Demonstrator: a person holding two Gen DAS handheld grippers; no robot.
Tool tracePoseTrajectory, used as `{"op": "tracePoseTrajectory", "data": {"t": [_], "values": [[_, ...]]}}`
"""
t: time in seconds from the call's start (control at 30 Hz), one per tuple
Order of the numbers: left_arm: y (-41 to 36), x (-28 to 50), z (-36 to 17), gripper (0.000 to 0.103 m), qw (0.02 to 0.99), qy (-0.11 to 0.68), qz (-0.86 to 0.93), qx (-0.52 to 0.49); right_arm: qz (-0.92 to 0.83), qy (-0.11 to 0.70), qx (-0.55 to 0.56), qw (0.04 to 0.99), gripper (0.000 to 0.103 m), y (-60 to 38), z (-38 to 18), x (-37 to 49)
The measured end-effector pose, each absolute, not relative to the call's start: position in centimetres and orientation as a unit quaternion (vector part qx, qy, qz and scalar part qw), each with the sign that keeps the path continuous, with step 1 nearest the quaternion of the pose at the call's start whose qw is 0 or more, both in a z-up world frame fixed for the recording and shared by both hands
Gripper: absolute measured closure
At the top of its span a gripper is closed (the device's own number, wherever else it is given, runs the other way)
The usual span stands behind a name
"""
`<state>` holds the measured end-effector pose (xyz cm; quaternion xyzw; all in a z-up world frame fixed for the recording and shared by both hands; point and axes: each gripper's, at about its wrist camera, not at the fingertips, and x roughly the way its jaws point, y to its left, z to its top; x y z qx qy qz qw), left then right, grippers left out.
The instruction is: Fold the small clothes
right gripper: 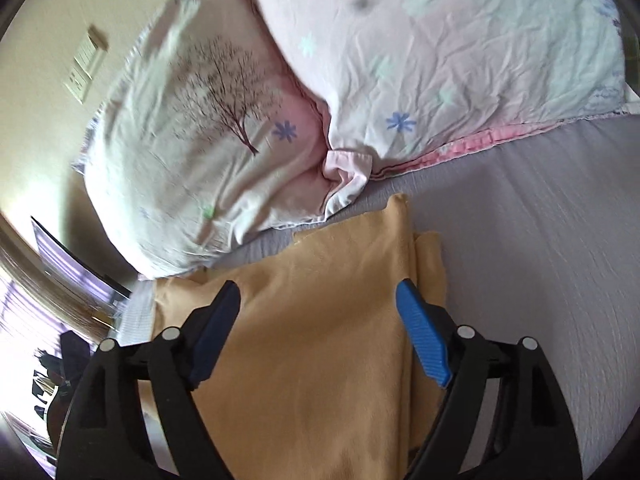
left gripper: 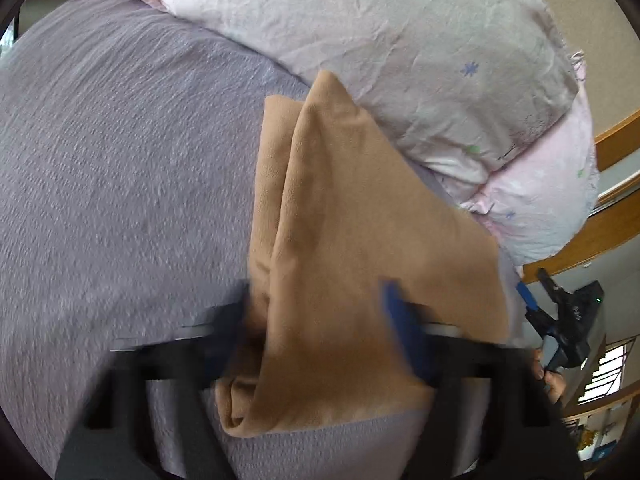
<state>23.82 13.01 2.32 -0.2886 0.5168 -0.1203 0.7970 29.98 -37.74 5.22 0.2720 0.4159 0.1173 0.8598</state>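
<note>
soft tan cloth (right gripper: 320, 320), crinkled lilac sheet (left gripper: 120, 160)

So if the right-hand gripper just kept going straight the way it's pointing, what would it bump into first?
Most likely the tan cloth: the right gripper is open, with the cloth spread right ahead between its fingers on the grey bed cover. Beyond that lie the pillows, though depth is hard to judge.
</note>
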Motion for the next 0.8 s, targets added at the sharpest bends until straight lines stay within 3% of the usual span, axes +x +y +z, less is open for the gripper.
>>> {"op": "tracePoseTrajectory", "data": {"t": [0.2,0.4,0.6,0.7,0.73,0.8], "values": [[11.9,23.7,5.7,0.087,0.802,0.472,-0.174,-0.321,0.125,0.397,0.301,0.858,0.022,-40.2,5.2,28.5],[-0.5,24.5,13.5,0.087,0.812,0.431,-0.307,-0.246,0.11,0.366,0.323,0.866,0.022,-43.6,5.8,26.6],[-18.8,25.8,9.6,0.083,0.747,0.496,-0.416,-0.148,0.084,0.376,0.347,0.855,0.022,-46.7,4.8,25.3],[-19.6,26.1,8.4,0.083,0.703,0.509,-0.46,-0.187,0.094,0.394,0.328,0.853,0.022,-47.1,5.0,24.8],[-18.7,26.0,8.8,0.078,0.704,0.499,-0.466,-0.196,0.099,0.396,0.323,0.854,0.022,-47.1,5.1,24.8],[-15.0,25.7,10.5,0.054,0.74,0.449,-0.456,-0.205,0.11,0.401,0.317,0.853,0.021,-47.0,5.2,24.9]]}}
